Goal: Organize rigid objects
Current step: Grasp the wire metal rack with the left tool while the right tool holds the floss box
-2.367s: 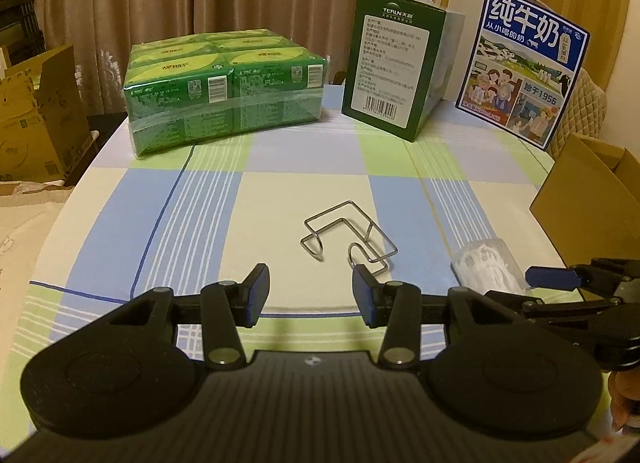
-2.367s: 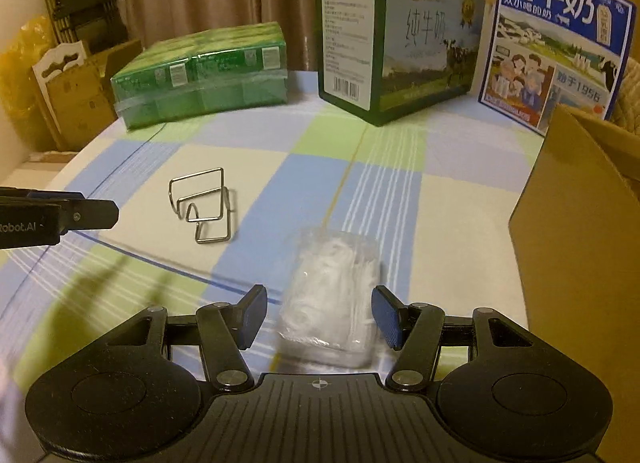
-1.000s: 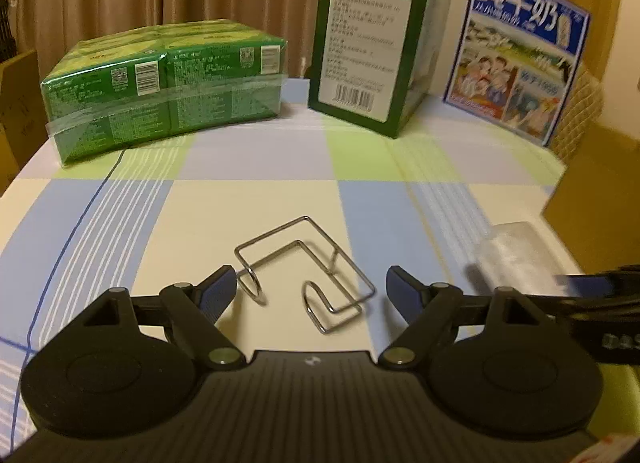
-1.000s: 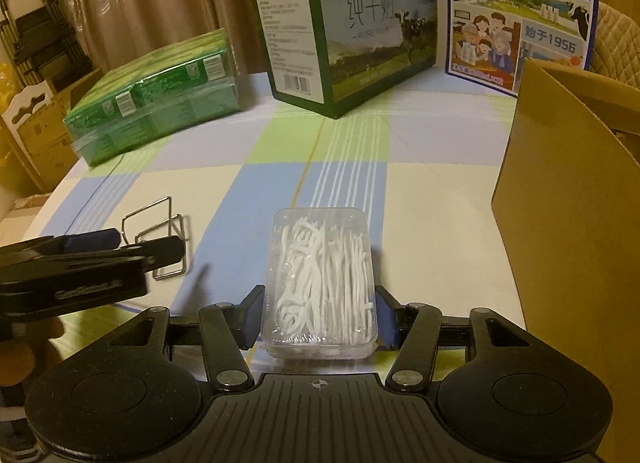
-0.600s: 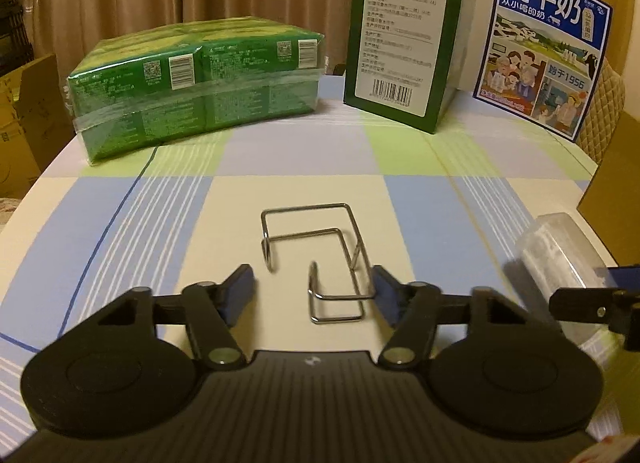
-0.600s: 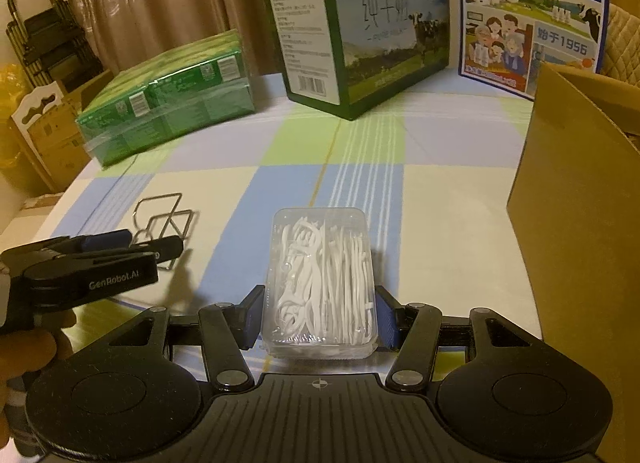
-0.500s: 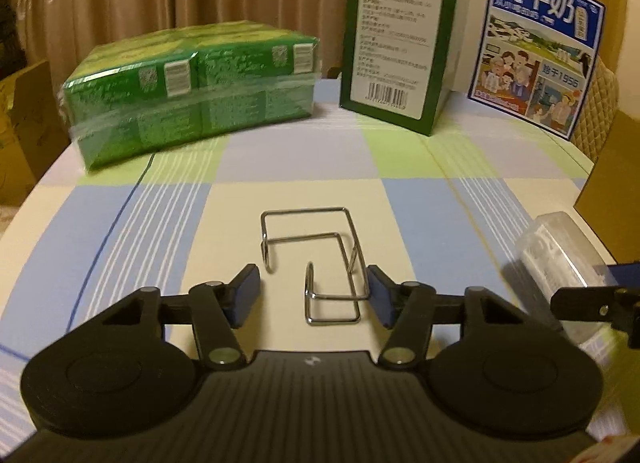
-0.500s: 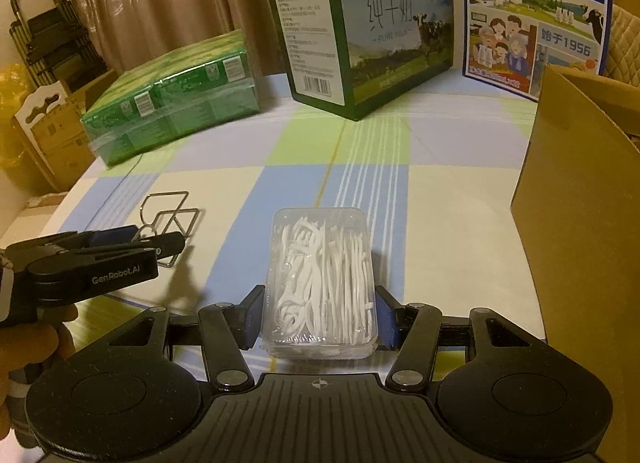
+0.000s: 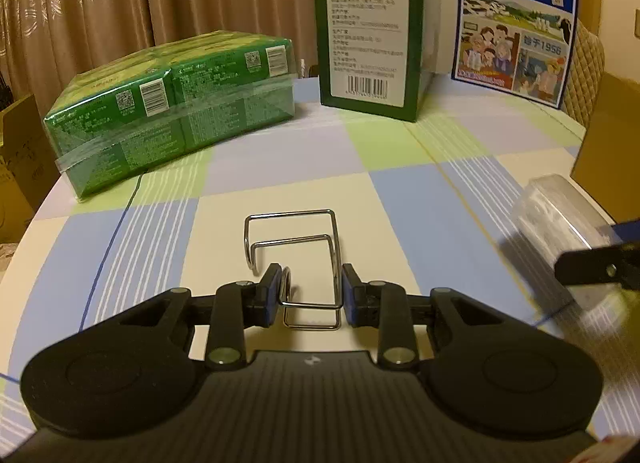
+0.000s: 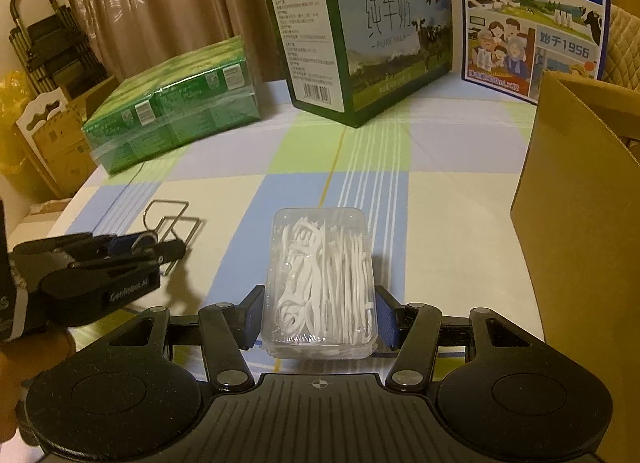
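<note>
A bent metal wire hook (image 9: pixel 296 255) lies on the checked tablecloth, and my left gripper (image 9: pixel 310 295) is shut on its near end, both blue pads pressing the wire. In the right wrist view the same wire hook (image 10: pixel 172 219) shows at the left under the left gripper (image 10: pixel 152 245). A clear plastic box of white floss picks (image 10: pixel 320 283) sits between the blue pads of my right gripper (image 10: pixel 318 319), which is shut on its sides. That box (image 9: pixel 560 207) appears blurred at the right edge of the left wrist view.
A green shrink-wrapped pack (image 9: pixel 172 115) stands at the back left. A green milk carton box (image 9: pixel 368 31) and a blue milk box (image 9: pixel 516 19) stand at the back. An open cardboard box (image 10: pixel 580 199) rises at the right. Cardboard boxes (image 10: pixel 52 135) sit beyond the table's left edge.
My left gripper's jaws have come together from wide apart and now clamp the wire hook's near end. The right gripper has kept its hold on the floss box.
</note>
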Tool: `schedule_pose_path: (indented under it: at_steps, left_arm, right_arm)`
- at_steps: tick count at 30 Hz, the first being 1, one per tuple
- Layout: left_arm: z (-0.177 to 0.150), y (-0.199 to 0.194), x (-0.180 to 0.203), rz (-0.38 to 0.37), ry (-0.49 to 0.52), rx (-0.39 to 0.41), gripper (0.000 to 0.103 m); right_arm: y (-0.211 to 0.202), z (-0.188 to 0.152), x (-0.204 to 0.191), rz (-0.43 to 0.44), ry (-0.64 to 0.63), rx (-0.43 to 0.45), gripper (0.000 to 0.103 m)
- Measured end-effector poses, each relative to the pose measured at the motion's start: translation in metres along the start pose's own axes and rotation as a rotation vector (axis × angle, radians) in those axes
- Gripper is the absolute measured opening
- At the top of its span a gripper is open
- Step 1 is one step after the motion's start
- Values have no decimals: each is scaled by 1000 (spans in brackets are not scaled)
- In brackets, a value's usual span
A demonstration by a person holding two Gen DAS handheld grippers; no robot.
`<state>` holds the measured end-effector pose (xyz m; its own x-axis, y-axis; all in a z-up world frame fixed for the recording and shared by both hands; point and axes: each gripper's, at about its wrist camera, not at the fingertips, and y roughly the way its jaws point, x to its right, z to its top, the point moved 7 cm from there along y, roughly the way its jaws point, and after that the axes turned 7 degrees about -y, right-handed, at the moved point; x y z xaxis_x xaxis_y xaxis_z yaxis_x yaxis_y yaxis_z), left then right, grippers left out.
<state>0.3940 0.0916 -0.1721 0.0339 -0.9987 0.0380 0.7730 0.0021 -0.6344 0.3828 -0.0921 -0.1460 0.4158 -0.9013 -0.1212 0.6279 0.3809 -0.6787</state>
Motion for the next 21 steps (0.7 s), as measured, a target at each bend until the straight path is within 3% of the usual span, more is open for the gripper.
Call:
schedule_pose_path:
  at_steps: [9, 17, 18, 21]
  left_arm:
    - [-15, -48, 22, -53, 5, -38, 26]
    - [-64, -99, 45, -63, 28, -113, 26]
    - [-67, -105, 46, -51, 29, -115, 29]
    - [-69, -120, 43, -29, 8, -92, 65]
  right_arm:
    - [-13, 4, -8, 18, -6, 19, 52]
    - [-35, -3, -17, 44, 13, 9, 53]
    - [-36, -3, -18, 47, 13, 13, 53]
    - [-39, -2, -20, 49, 13, 19, 53]
